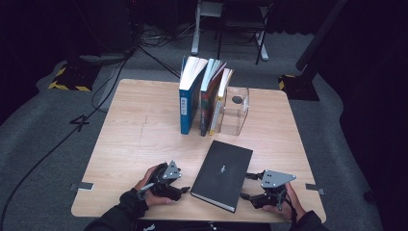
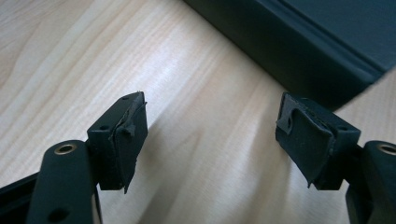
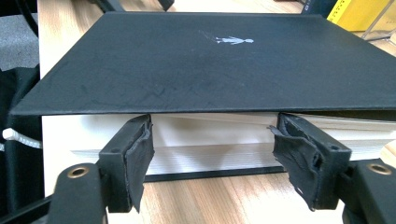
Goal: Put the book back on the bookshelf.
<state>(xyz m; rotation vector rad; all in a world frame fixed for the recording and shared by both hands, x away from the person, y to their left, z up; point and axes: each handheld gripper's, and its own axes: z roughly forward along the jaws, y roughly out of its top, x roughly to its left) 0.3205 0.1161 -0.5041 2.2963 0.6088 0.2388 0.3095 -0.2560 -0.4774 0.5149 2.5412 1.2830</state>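
Two claws flank the black book (image 1: 222,174), which lies flat on the tabletop (image 1: 139,134) near my edge. My left claw (image 1: 185,190) is released, jaws apart over bare wood just beside the book's spine corner. My right claw (image 1: 244,186) is released too, jaws spread at the page edge under the cover, gripping nothing.

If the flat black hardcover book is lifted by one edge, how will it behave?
The black hardcover book probably stays stiff, since its cover looks rigid. Its thick white page block suggests weight. The cover may swing open, as it already overhangs the pages.
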